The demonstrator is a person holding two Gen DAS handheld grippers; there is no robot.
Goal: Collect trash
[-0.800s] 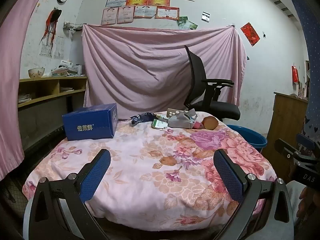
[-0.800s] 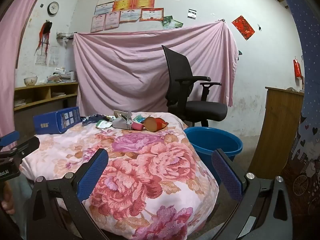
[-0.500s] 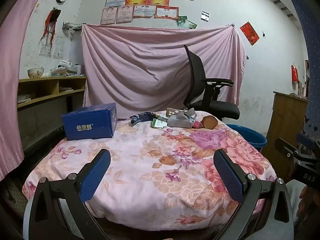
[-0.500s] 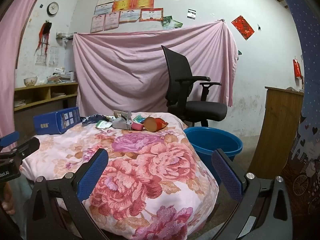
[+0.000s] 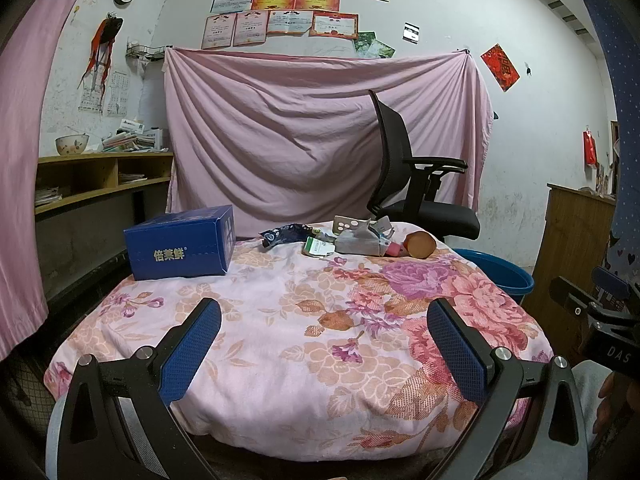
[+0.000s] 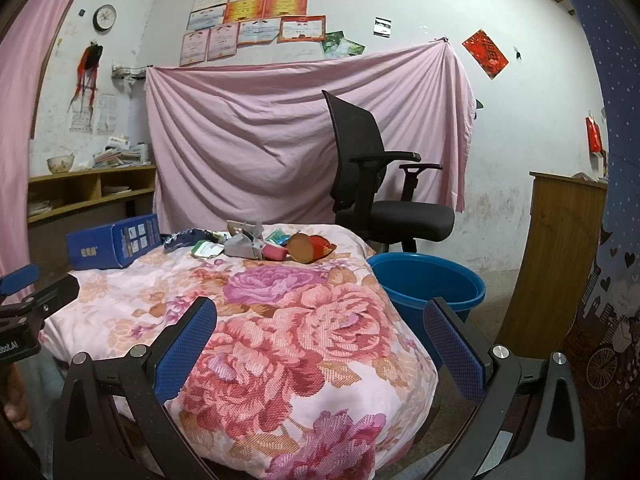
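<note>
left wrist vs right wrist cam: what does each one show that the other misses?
Left wrist only: the right gripper at its right edge. Right wrist only: the blue basin's full opening, the red wrapper behind the brown round item, and the left gripper at its left edge. Both: the trash pile, the blue box, the floral cloth and the office chair; both sets of jaws open, empty.

Pink floral cloth [image 5: 280, 320] covers the worktop, rose and purple blooms across it. A deep blue box [image 5: 180, 248] bears white lettering. The tub [image 6: 432, 284] is bright blue, the chair [image 6: 372, 184] black, the hanging sheet [image 5: 300, 128] plain pink.
</note>
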